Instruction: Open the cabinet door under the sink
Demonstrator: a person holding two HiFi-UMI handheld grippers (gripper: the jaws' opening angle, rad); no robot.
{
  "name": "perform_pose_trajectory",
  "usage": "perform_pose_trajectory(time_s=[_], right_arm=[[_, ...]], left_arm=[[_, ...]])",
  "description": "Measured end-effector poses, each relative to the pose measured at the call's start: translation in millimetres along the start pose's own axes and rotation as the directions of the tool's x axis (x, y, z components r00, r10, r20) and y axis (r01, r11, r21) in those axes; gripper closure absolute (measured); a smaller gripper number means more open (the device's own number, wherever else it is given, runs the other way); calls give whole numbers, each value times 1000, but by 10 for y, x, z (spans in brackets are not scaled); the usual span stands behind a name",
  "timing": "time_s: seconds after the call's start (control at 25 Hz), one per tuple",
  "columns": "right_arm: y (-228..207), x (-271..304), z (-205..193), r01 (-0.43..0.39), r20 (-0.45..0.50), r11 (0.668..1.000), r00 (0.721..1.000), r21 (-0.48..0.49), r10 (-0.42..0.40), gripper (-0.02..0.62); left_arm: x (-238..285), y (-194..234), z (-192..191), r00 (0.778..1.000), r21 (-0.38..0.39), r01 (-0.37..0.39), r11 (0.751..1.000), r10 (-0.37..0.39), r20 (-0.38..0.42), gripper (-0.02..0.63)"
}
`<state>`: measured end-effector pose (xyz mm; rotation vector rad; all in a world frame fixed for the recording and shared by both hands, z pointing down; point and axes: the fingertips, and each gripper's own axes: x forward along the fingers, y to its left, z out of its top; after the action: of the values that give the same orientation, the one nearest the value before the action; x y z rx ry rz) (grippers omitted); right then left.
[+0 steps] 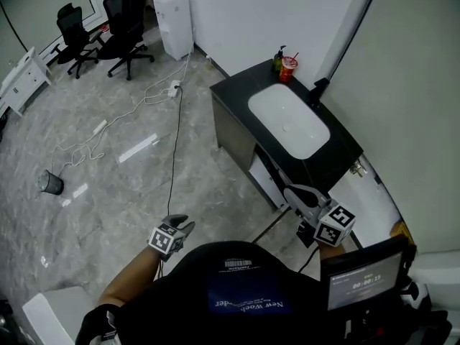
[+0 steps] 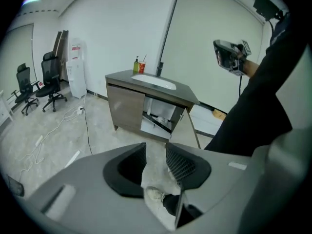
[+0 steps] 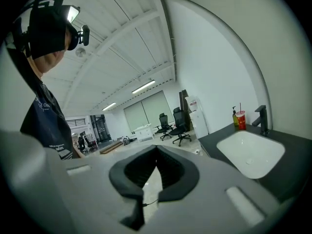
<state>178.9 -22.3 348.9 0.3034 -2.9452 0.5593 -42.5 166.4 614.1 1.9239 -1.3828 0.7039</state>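
Note:
The sink cabinet (image 1: 231,129) has a black counter and a white basin (image 1: 287,119). In the left gripper view its right door (image 2: 183,128) stands swung out, showing the white inside (image 2: 157,119); the left door (image 2: 126,109) is closed. In the head view the open door shows only as a thin edge (image 1: 269,226). My left gripper (image 1: 175,233) (image 2: 155,147) is away from the cabinet over the floor, jaws apart with nothing between them. My right gripper (image 1: 296,193) (image 3: 156,147) hovers beside the counter's near end, fingertips meeting, holding nothing. It also appears raised in the left gripper view (image 2: 229,56).
A faucet (image 1: 318,90), a soap bottle (image 1: 277,60) and a red cup (image 1: 288,68) stand on the counter. Cables (image 1: 175,121) run across the floor, with a small bin (image 1: 51,183). Office chairs (image 1: 126,20) and a water dispenser (image 1: 173,21) stand far back. A screen (image 1: 363,279) hangs at my chest.

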Motion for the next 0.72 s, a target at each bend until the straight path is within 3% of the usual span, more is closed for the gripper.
perform_pose_trajectory(time_s=[0.16, 0.36, 0.44, 0.56, 0.72], right_arm=[[164, -132, -14, 55, 40, 998, 998, 9, -55, 597], [68, -196, 11, 78, 60, 997, 995, 20, -79, 597], [68, -168, 13, 82, 62, 997, 995, 14, -83, 597], [95, -6, 21, 90, 59, 996, 994, -4, -89, 597], [179, 335, 82, 124, 62, 992, 991, -21, -123, 597]], left_arm=[[-321, 71, 272, 990, -56, 45, 997, -37, 139, 491], [-502, 211, 698, 966, -124, 35, 992, -2, 257, 564], [-629, 242, 881, 943, -138, 55, 989, -6, 332, 606], [-811, 372, 1152, 902, -126, 86, 988, -24, 430, 606], [-964, 625, 1355, 859, -69, 169, 983, -112, 500, 606]])
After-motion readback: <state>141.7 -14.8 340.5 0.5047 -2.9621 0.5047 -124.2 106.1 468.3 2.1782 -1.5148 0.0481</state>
